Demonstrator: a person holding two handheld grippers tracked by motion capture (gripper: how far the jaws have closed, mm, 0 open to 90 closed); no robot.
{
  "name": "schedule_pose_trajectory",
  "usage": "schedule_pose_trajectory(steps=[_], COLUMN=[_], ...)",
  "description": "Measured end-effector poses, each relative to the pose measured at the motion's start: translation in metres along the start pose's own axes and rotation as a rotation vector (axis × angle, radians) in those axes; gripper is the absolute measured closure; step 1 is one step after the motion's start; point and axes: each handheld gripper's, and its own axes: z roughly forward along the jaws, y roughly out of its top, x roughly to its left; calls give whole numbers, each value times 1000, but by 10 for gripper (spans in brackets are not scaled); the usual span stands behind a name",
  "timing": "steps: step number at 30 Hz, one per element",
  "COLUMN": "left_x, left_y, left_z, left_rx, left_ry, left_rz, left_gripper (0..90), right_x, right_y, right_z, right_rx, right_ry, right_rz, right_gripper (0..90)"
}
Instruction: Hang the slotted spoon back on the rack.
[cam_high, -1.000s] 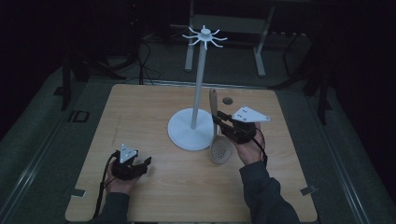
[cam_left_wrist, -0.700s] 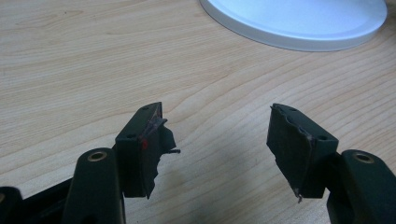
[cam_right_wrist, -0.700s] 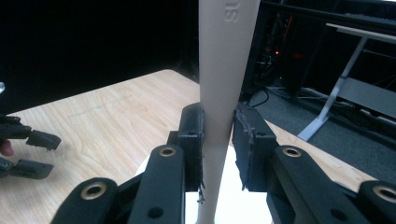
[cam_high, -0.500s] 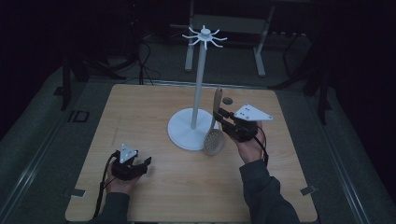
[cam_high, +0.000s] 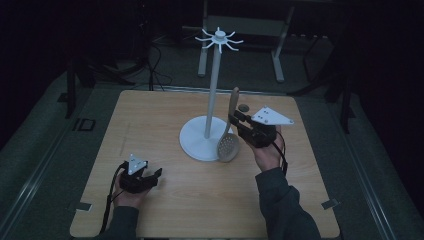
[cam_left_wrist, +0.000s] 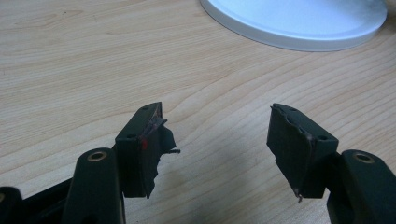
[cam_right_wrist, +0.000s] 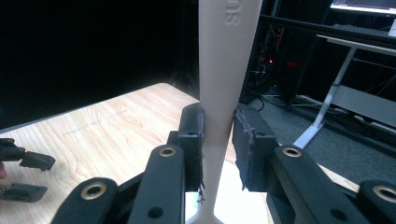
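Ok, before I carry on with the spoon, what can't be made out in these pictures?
- Slotted spoon bowl: in the right gripper view the bottom edge cuts it off below the right claw.
- Handle top: cut off by the top edge there; raised lettering only partly readable.
- Small dark round object on the table: too small and dim in the high view to identify.
- Stand: in the left gripper view, beyond the open left claw, the top edge cuts it off above the base.
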Motion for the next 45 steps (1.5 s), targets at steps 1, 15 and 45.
schedule_pose_trajectory(steps=[1, 15, 45], left_x=[0, 0, 1], left_y=[0, 0, 0], left_z=[0, 0, -1], left_rx=[0, 0, -7], left_ry=[0, 1, 2], left_rz=[0, 0, -5], left_gripper=[369, 369, 369], right_x=[0, -3, -10], right_y=[0, 8, 23], right_z=[0, 1, -3], right_rx=[0, -12, -39], right_ry=[0, -8, -22], right_rz=[1, 2, 6], right_gripper=[737, 737, 736])
